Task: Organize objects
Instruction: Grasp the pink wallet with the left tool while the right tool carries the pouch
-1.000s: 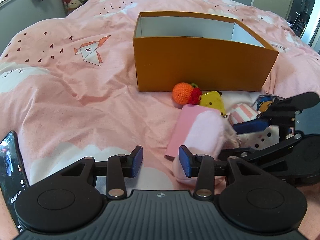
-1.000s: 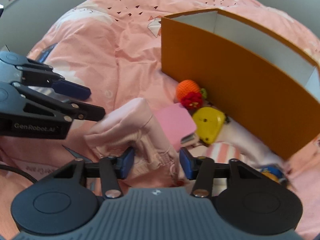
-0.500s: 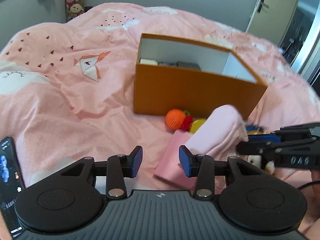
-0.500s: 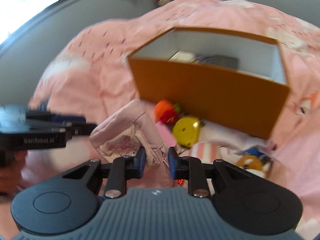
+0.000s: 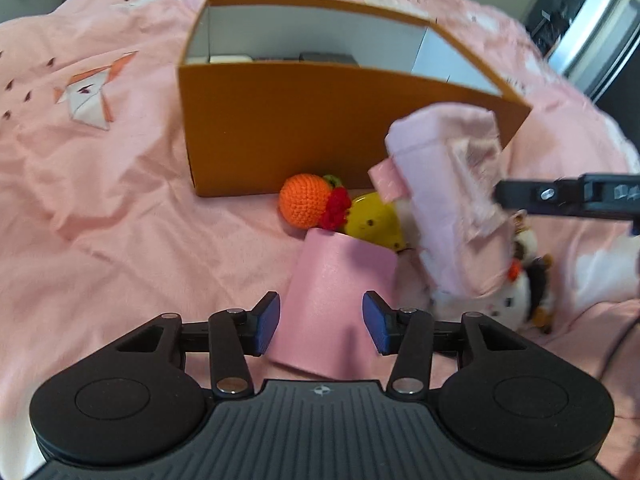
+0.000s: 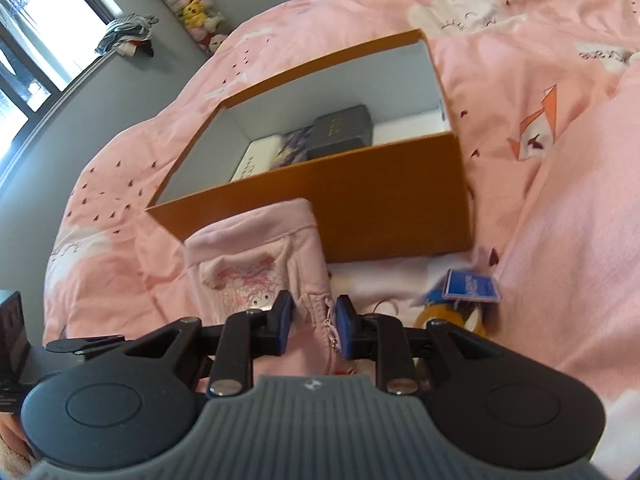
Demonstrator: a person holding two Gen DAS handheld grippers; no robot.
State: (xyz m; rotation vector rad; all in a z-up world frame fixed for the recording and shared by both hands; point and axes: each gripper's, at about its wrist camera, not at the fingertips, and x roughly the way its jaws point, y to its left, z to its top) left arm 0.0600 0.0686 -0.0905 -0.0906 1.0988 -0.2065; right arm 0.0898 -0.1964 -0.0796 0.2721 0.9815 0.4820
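Pink pouch point(image 6: 256, 268) in right tongs point(image 6: 311, 322); print illegible.

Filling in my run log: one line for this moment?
right gripper: shut on pink pouch, lifted | left gripper: open over pink card | orange box: open

Orange box point(image 5: 320, 128) open-topped on pink bedding, white inside w/ dark case point(image 6: 342, 130) + flat items, pale pink fabric pouch point(image 6: 260, 260) lifted in front, crochet orange point(image 5: 305, 199), yellow toy point(image 5: 374, 220), pink card point(image 5: 332, 304) beside box front
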